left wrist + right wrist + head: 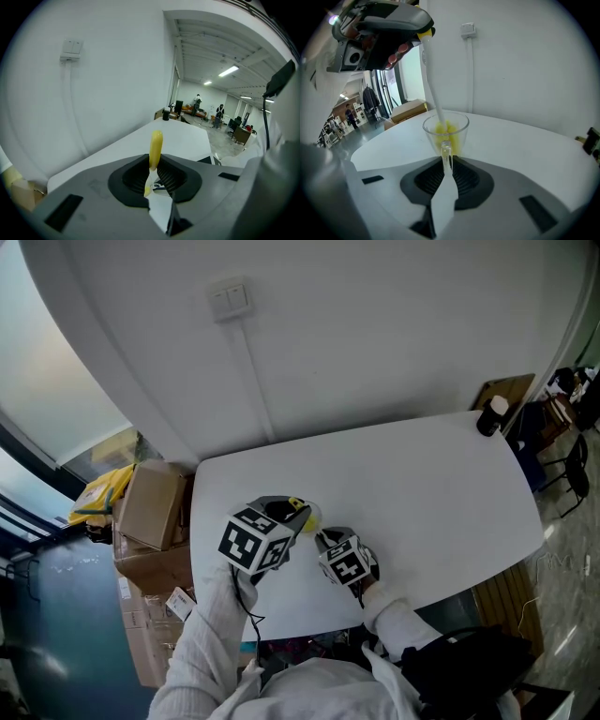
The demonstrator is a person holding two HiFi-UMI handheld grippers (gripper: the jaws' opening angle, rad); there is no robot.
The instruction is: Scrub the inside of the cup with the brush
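In the right gripper view a clear glass cup stands upright on the white table. My right gripper is shut on its handle. A brush reaches down into the cup, and its yellow bristles sit near the bottom. Its white stem slants up to my left gripper above. In the left gripper view that gripper is shut on the brush, whose yellow end sticks out past the jaws. The head view shows both grippers close together near the table's front, left and right.
Cardboard boxes are stacked off the table's left edge. A dark bottle with a white cap stands at the far right corner. A wall switch with a cable duct hangs behind the table. A chair is beyond the right edge.
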